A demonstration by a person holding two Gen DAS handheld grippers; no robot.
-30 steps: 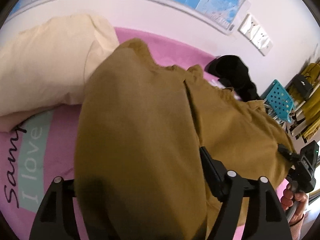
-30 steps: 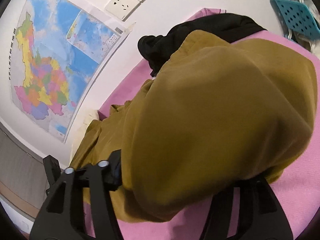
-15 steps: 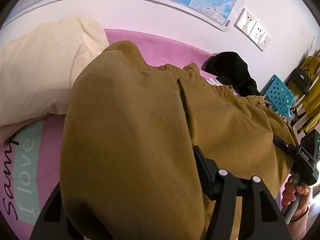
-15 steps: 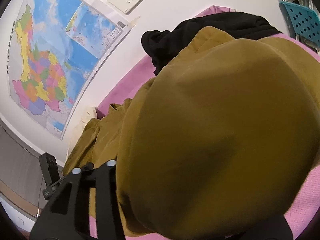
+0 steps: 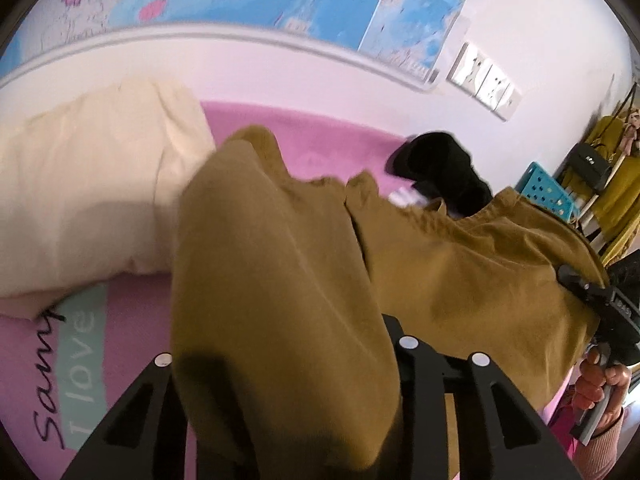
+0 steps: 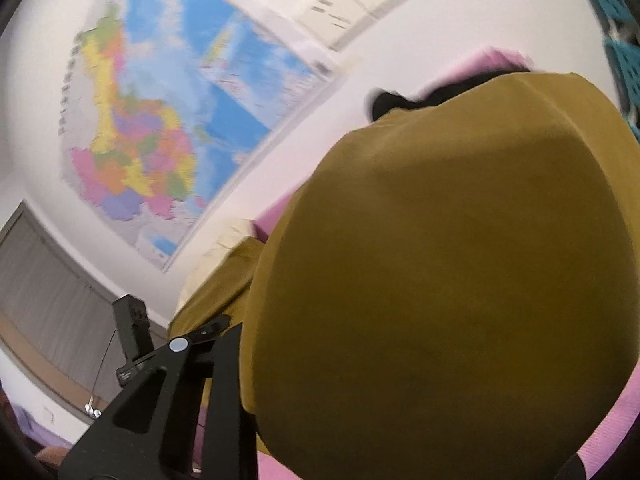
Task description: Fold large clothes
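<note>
Since a second ago we have taken up the mustard-brown garment (image 5: 280,280): both pairs of jaws stood wide then and are closing now with cloth bunched between them. In the left wrist view the left gripper (image 5: 288,364) has a thick fold filling the lower middle of the frame, between its black fingers. In the right wrist view the right gripper (image 6: 400,400) is mostly buried under fabric; only one finger (image 6: 168,392) shows at the lower left, so we cannot tell whether its pads press yet. The garment has risen off the pink bed (image 5: 320,136), and its far edge still trails toward the cream pillow (image 5: 88,192) at left and the black clothing (image 5: 444,172) at upper right. We judge this as the start of a fold: two corners gathered, ready to carry over.

The teal perforated basket (image 5: 548,196) sits at the right edge; what it holds is unclear.
</note>
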